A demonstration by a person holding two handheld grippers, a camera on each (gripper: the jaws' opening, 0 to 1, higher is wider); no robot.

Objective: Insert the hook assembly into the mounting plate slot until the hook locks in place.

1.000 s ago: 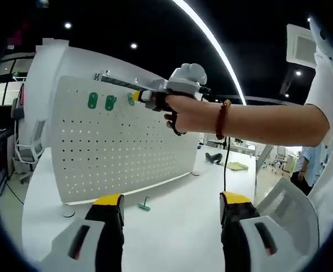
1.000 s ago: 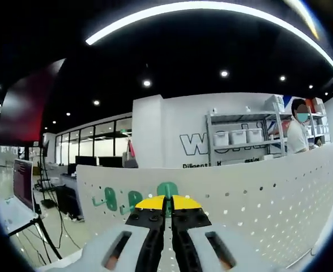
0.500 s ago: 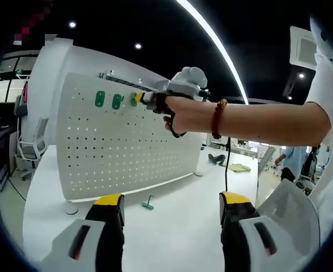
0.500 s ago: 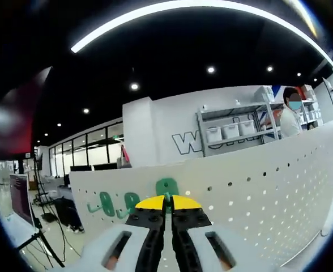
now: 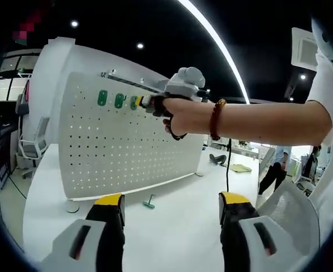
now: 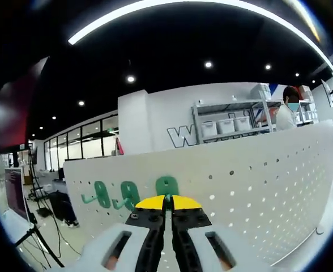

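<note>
my right claw (image 6: 165, 199) is clamped on the green plastic hook (image 6: 166, 186), pressed against the top row of the white perforated mounting plate (image 6: 257, 181) beside two seated hooks (image 6: 115, 194), while my left claw (image 5: 169, 207) idles apart below.

White pegboard (image 5: 127, 141) w/ dot-grid holes; green hooks (image 6: 129, 192) on it, another green hook (image 5: 149, 202) on white bench (image 5: 172, 226). Yellow-tipped black jaws.

Your white perforated mounting plate (image 5: 127, 141) stands upright on the white table (image 5: 172, 226). Two green hooks (image 6: 115, 195) hang left of the third green hook (image 6: 166, 185); a spare green hook (image 5: 148, 202) lies before the plate.
</note>
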